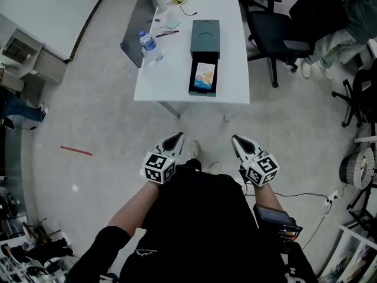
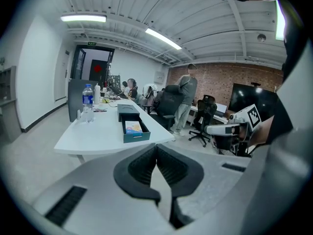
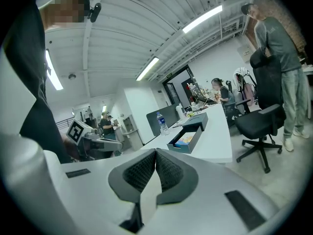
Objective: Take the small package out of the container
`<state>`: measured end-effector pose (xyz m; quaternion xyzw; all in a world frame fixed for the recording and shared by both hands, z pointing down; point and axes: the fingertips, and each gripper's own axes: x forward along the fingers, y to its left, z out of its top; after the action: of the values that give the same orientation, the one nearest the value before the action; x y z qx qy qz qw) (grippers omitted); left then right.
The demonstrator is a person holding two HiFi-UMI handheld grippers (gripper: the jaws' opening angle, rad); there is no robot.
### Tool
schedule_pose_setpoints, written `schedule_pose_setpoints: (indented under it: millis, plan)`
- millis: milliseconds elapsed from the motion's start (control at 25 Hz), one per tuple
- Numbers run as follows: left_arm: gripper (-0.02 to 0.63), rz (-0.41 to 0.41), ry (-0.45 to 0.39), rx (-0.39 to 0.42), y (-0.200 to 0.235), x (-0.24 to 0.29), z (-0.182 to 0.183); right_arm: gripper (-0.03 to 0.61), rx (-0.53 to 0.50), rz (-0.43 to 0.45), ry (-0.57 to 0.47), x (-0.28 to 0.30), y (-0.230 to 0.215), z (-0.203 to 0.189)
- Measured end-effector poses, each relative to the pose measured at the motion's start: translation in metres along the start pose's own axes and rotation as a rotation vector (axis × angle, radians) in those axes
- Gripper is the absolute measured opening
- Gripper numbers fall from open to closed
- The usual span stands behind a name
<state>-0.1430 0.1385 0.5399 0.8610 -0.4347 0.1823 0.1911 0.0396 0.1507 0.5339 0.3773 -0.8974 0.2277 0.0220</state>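
In the head view, the person stands well back from the white table (image 1: pixel 232 69), both tools held low in front of the body. The left gripper (image 1: pixel 176 137) and the right gripper (image 1: pixel 237 139) point toward the table but are well apart from it. The dark container (image 1: pixel 205 34) lies on the table with its drawer pulled out toward the person, and the small package (image 1: pixel 204 76) lies flat inside that drawer. A water bottle (image 1: pixel 148 45) stands near the table's left edge.

In the left gripper view, the 2 jaws meet at their tips with nothing between them. The container (image 2: pixel 128 111) and the package (image 2: pixel 133 128) show far ahead.

In the right gripper view, the jaws are likewise pressed together and empty, and the container (image 3: pixel 195 131) lies in the distance.

The task appears to be at its start, with the approach not yet made. The next move likely calls for stepping up to the table, parting 1 gripper's jaws, and lowering them over the package's edges.
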Motion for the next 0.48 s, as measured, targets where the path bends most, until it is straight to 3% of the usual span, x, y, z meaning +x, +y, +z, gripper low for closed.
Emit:
schedule_pose_setpoints:
  millis: [480]
  plan:
    - [0.009,-0.042,0.017,0.024,0.032,0.011,0.005,0.026,0.013,-0.035,0.020,0.038,-0.003,0.001]
